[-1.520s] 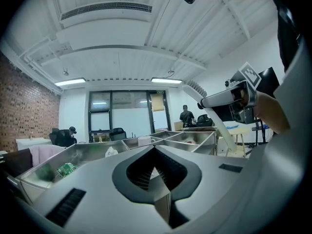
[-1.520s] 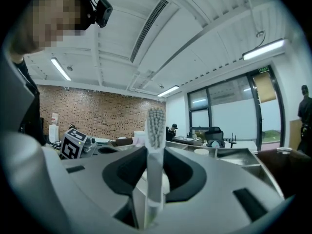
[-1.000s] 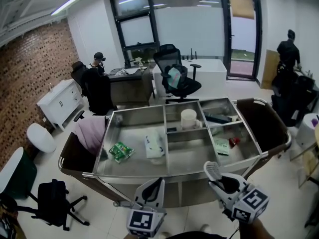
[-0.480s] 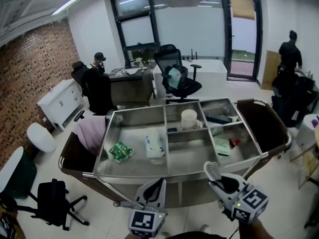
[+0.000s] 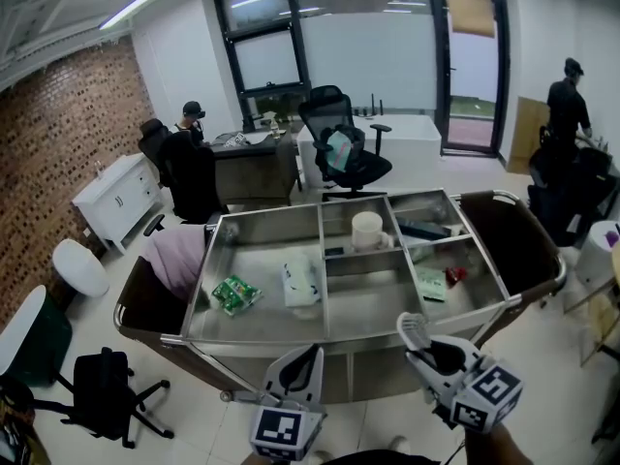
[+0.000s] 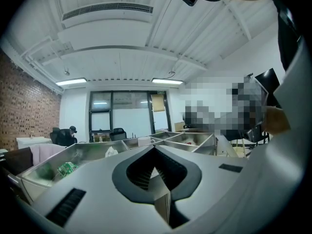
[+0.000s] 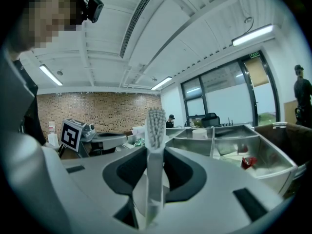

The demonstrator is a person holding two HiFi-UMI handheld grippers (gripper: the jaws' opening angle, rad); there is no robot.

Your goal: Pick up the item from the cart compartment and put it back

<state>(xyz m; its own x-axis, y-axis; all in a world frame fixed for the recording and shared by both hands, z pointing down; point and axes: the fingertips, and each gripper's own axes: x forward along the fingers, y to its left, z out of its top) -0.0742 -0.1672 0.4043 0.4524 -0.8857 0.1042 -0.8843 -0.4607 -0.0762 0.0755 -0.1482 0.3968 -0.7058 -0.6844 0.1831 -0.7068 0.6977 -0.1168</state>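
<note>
A steel cart [image 5: 254, 338] with several compartments stands just ahead of both grippers. The left compartment holds a green packet [image 5: 235, 294] and a white tissue pack [image 5: 300, 285]. A white roll [image 5: 367, 231] stands in a rear compartment, and a red item [image 5: 453, 275] lies on the right. My right gripper [image 5: 423, 353] [image 7: 156, 156] is shut on a white toothbrush [image 5: 414, 332] [image 7: 156, 126], bristle head sticking out past the jaws, held at the cart's near edge. My left gripper [image 5: 311, 352] [image 6: 155, 152] hovers beside it, shut with nothing in it.
Dark bags hang at both cart ends, with a pink cloth [image 5: 178, 260] over the left one. Black office chairs [image 5: 341, 148] [image 5: 108, 391] stand behind and at lower left. A person [image 5: 193, 116] sits at a desk in the back; another [image 5: 565, 100] stands at far right.
</note>
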